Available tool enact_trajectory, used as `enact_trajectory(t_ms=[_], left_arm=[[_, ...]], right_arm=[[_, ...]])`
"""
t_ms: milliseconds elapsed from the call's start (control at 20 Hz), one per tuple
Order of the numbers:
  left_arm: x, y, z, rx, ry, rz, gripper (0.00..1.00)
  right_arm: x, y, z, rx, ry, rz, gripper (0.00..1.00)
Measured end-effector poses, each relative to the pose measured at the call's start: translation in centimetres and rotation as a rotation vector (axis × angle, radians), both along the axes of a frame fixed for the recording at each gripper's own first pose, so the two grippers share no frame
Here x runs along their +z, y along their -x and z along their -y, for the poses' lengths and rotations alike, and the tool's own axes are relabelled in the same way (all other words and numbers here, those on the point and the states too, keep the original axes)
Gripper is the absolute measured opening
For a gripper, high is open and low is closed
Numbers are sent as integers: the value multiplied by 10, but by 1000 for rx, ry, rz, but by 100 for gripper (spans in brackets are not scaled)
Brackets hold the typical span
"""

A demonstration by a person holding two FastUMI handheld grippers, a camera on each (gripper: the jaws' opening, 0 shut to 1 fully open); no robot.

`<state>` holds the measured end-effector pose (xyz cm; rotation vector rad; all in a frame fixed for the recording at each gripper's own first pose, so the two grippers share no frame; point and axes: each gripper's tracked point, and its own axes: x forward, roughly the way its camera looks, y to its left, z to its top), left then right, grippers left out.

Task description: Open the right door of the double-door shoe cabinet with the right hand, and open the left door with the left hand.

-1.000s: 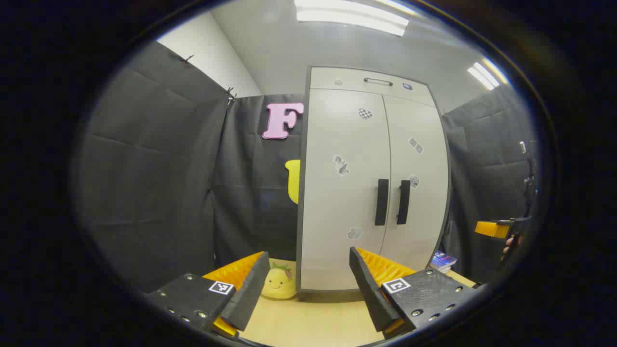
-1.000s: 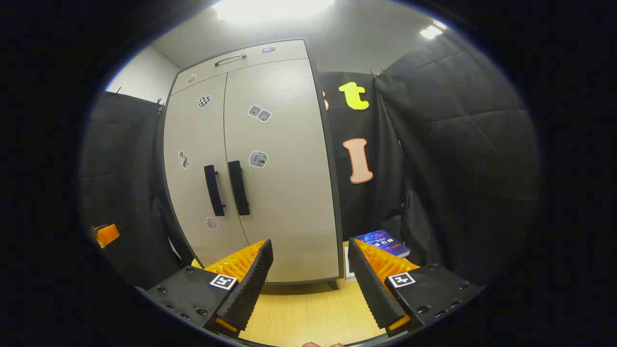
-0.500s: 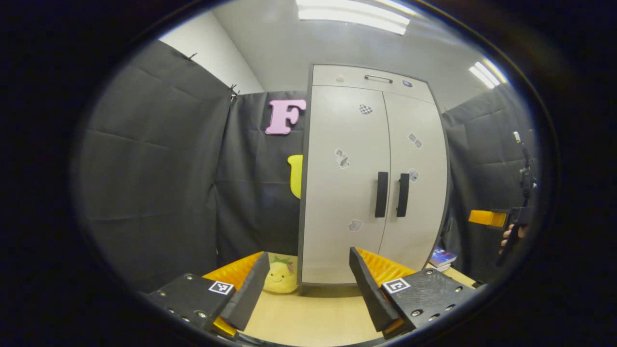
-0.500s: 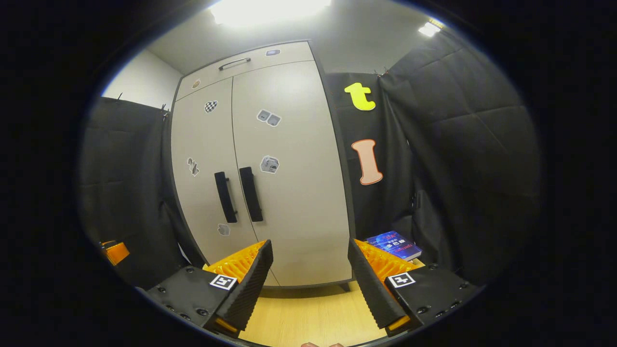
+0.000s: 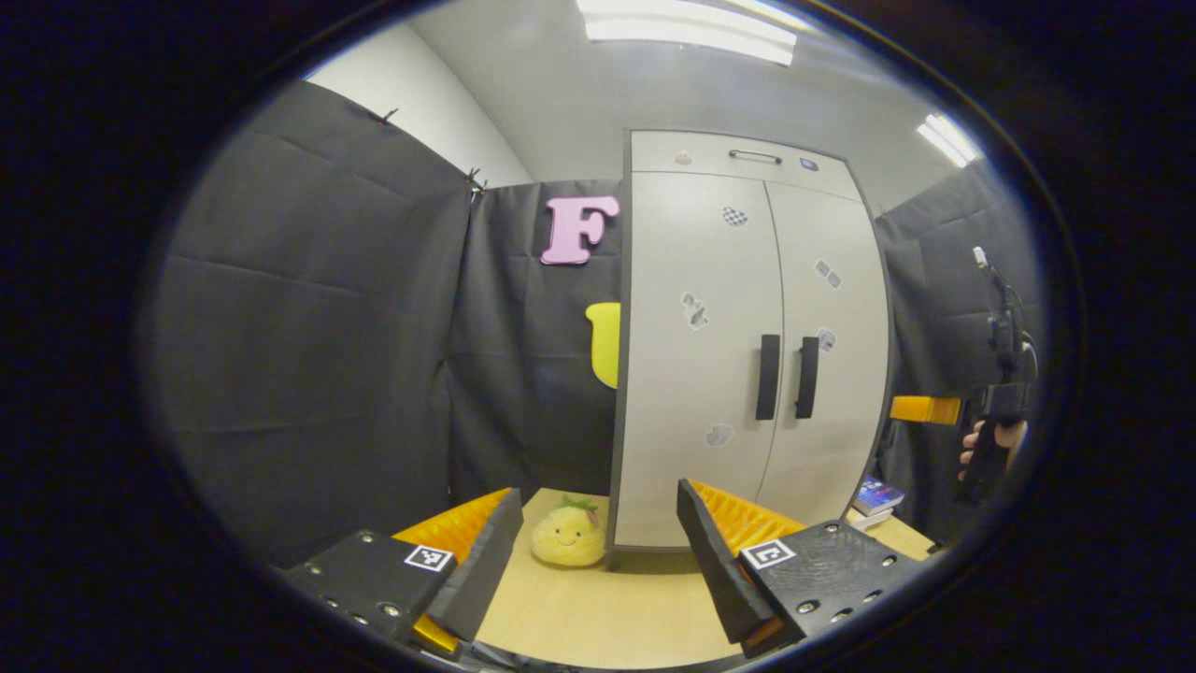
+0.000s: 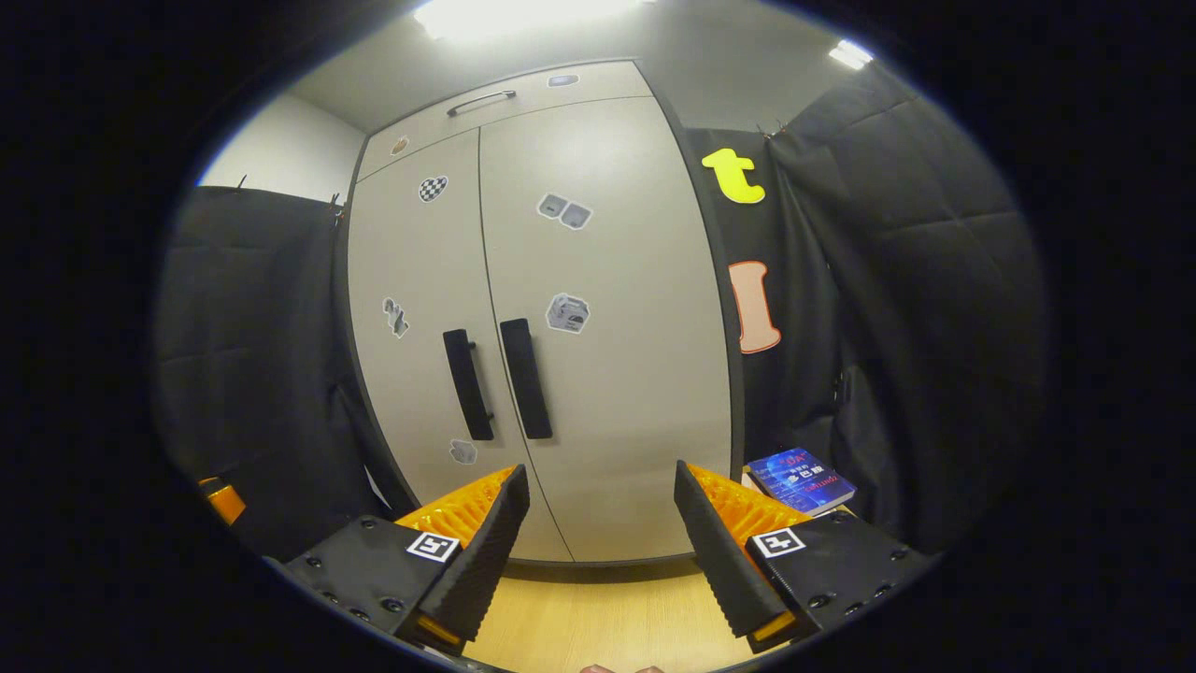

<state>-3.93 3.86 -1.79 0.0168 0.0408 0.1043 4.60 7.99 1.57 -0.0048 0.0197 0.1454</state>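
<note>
A pale double-door shoe cabinet [image 5: 710,374] [image 6: 607,393] stands on a wooden floor, both doors closed. Two dark vertical handles sit side by side at the centre seam: the left door handle [image 5: 767,377] [image 6: 467,384] and the right door handle [image 5: 806,378] [image 6: 525,378]. My left gripper [image 5: 598,551] is open, well short of the cabinet. My right gripper [image 6: 598,547] is open too, closer to the doors and below the handles. In the left gripper view the other gripper [image 5: 925,409] shows at the far right, held by a hand [image 5: 990,439].
A yellow plush toy [image 5: 568,537] lies on the floor by the cabinet's left corner. A blue book [image 6: 801,477] [image 5: 878,494] lies to the right of the cabinet. Black cloth walls close in on both sides. A drawer with a handle [image 6: 480,101] tops the cabinet.
My right gripper has moved closer to the cabinet, so the doors look larger. In the left gripper view the cabinet has shifted right and the plush toy shows more fully. Both grippers stay open.
</note>
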Motion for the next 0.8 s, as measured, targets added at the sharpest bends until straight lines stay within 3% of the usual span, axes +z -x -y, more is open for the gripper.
enact_trajectory(t_ms=[250, 450, 650, 800], left_arm=[[-13, 11, -18, 43, -6, 4, 95], [-19, 8, -11, 2, -40, -12, 96], [-39, 4, 0, -52, 19, -31, 96], [-47, 3, 4, -70, 41, -40, 95]], right_arm=[[5, -8, -37, 74, -11, -17, 98], [25, -24, -59, 82, -3, 27, 98], [35, -43, -80, 111, -18, 17, 98], [43, -62, -80, 82, -17, 35, 98]])
